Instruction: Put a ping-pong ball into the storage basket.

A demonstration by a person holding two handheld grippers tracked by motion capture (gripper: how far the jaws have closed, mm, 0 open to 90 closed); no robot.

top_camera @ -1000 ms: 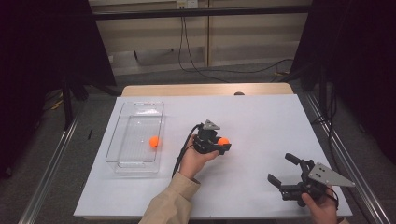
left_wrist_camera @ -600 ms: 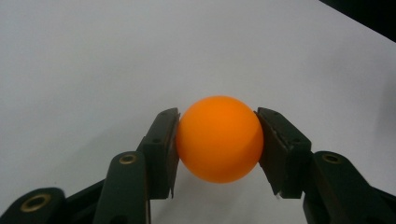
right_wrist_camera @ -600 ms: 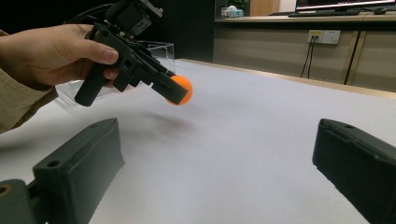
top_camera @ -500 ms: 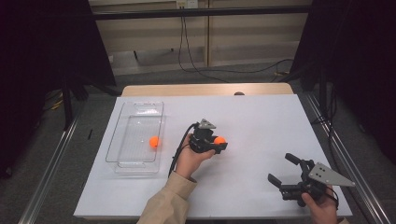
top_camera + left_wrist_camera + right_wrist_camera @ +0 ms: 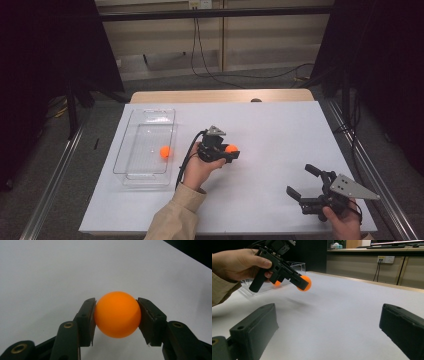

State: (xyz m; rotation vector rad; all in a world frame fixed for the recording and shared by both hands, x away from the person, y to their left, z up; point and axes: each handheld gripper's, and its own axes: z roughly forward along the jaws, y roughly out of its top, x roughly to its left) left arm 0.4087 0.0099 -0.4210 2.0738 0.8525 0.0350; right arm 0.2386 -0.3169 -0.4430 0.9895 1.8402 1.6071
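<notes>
My left gripper is shut on an orange ball and holds it a little above the white table, right of the clear tray. In the left gripper view both pads press the ball from either side. The right gripper view has that ball hanging over its shadow in the left gripper. A second orange ball lies inside the tray. My right gripper rests near the table's front right corner, jaws open with nothing between them.
The white table top stretches between the two grippers. A wooden strip runs along its far edge. Black cables trail on the floor behind, and metal rails flank the table on both sides.
My left gripper has drifted slightly left toward the tray with the orange ball still in it. The right gripper has kept still.
</notes>
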